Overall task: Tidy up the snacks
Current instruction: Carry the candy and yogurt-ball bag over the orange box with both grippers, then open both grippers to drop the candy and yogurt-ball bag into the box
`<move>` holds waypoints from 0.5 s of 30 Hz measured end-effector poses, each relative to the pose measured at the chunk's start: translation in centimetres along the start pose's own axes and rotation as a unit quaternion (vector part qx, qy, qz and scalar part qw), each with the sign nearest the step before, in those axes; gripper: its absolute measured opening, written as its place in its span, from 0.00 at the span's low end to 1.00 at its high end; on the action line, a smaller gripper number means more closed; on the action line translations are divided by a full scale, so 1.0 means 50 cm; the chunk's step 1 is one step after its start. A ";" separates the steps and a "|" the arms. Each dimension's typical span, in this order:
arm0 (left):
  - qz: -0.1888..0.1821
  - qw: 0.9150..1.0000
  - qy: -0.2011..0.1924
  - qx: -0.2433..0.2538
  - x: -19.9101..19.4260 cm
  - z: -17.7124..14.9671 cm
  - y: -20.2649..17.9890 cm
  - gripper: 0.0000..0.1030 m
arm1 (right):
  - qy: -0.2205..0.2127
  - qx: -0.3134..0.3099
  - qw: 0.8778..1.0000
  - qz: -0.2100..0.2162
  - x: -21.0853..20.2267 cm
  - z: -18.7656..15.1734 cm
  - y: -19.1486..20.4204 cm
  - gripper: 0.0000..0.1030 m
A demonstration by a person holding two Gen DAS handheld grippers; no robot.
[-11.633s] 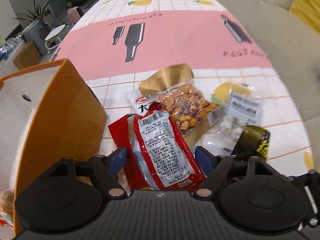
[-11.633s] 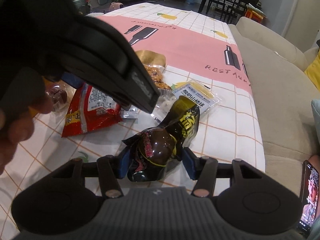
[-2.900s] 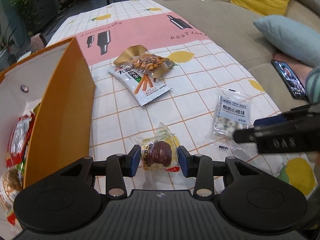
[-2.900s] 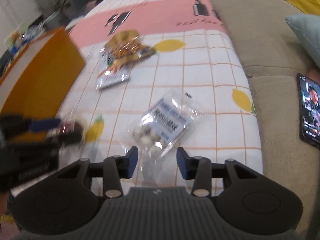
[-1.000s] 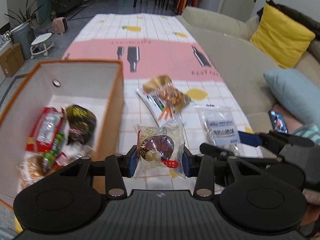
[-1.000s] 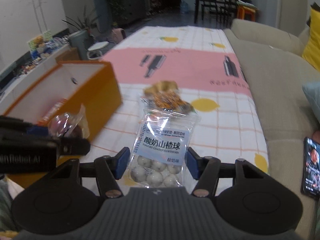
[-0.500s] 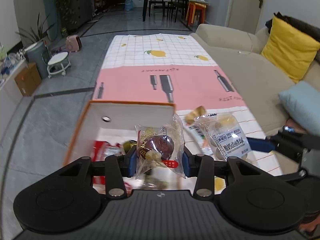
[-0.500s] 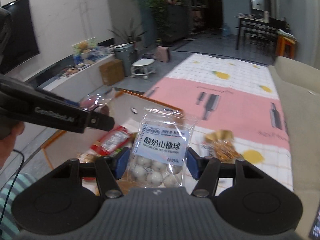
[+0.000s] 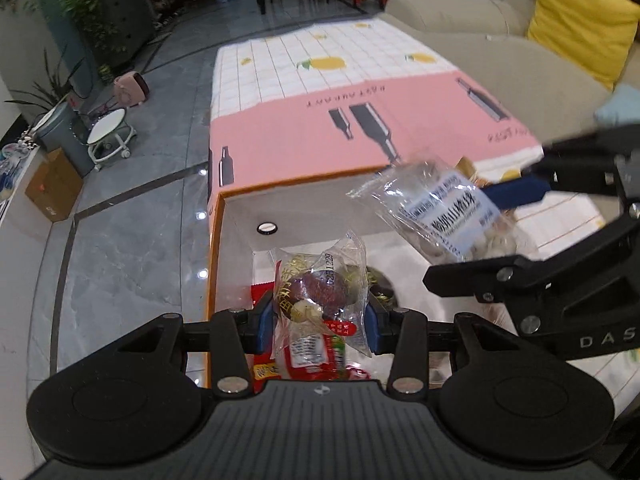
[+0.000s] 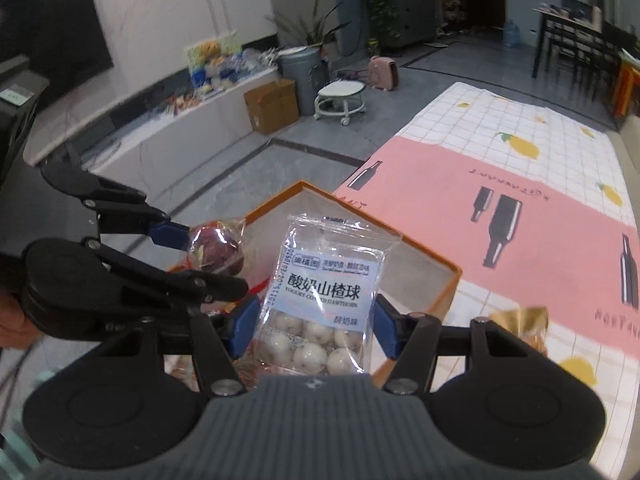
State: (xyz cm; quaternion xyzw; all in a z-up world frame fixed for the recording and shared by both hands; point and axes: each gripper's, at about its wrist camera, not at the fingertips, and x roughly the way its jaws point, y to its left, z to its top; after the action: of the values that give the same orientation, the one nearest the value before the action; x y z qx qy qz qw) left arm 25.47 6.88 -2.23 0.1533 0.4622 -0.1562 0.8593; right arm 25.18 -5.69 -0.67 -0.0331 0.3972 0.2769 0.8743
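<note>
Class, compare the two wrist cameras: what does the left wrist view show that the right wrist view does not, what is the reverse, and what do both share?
Only the left wrist view shows the yellow cushion on the sofa and the red packets already lying in the box.

Only the right wrist view shows the dark screen on the wall and the pack's printed label, readable as yogurt-coated hawthorn.

Both show the orange box, the left gripper clamping the clear-wrapped brown snack, and the right gripper clamping the hawthorn ball pack.

Dim indoor light, cool cast. Ceiling-light glare spots on the floor (image 9: 202,216) left of the fingers. Heavy fisheye bending at edges. Hawthorn ball packet (image 9: 444,210) motion-blurred in left view, sharp in right.
</note>
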 end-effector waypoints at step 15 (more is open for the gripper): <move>0.037 0.991 0.065 0.112 0.150 0.010 0.003 0.48 | 0.073 -0.107 0.991 -0.014 0.171 0.024 -0.029 0.56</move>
State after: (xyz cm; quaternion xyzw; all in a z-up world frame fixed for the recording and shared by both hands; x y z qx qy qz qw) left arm 29.82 5.88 -8.27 0.2752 0.4907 -0.1646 0.8102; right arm 31.29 -2.68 -6.20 -0.1524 0.4277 0.3025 0.8381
